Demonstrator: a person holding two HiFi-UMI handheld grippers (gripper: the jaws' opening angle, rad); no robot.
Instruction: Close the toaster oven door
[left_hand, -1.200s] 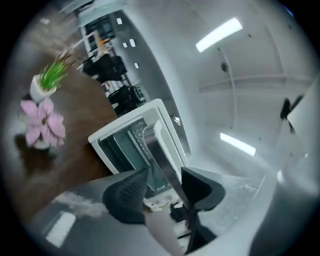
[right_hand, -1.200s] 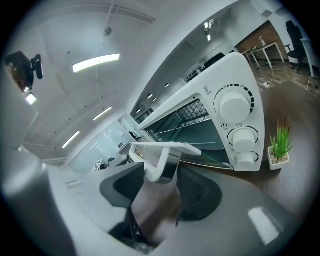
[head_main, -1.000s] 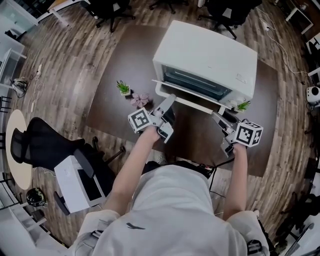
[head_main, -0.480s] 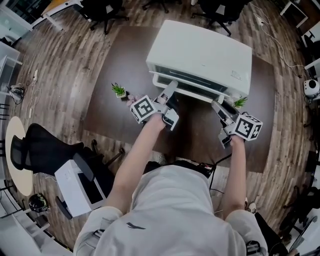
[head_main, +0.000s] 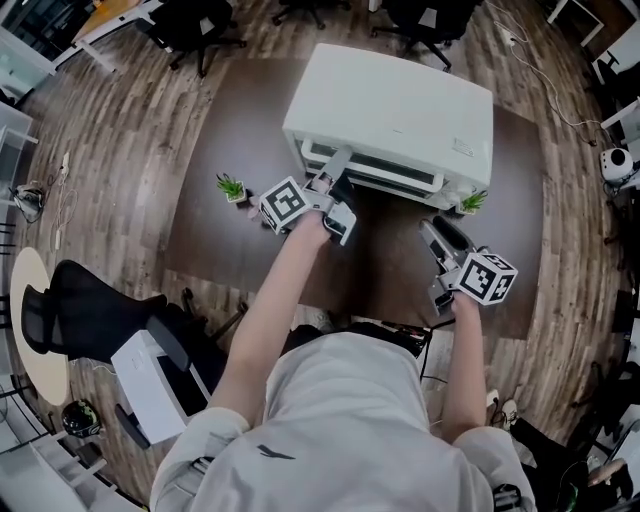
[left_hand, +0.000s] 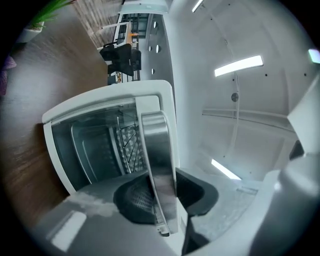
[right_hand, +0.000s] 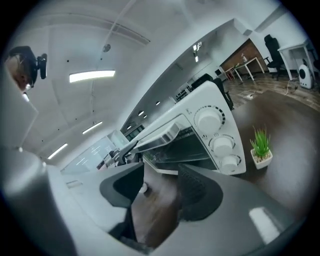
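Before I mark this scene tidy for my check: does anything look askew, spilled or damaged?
Only the door of the toaster oven: it hangs ajar, tilted out at the top. The left gripper has its jaws closing on the door's metal handle. No spill or damage shows.

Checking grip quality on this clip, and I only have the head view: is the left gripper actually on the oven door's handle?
Observer: Yes. In the left gripper view the metal door handle stands between the jaws of the left gripper, which are closing, with both pads against it.
Operator: And the right gripper?
Observer: The right gripper is open, with nothing between its jaws.
Operator: Door shut yet?
Observer: No. The right gripper view shows the toaster oven door tilted, ajar at the top.
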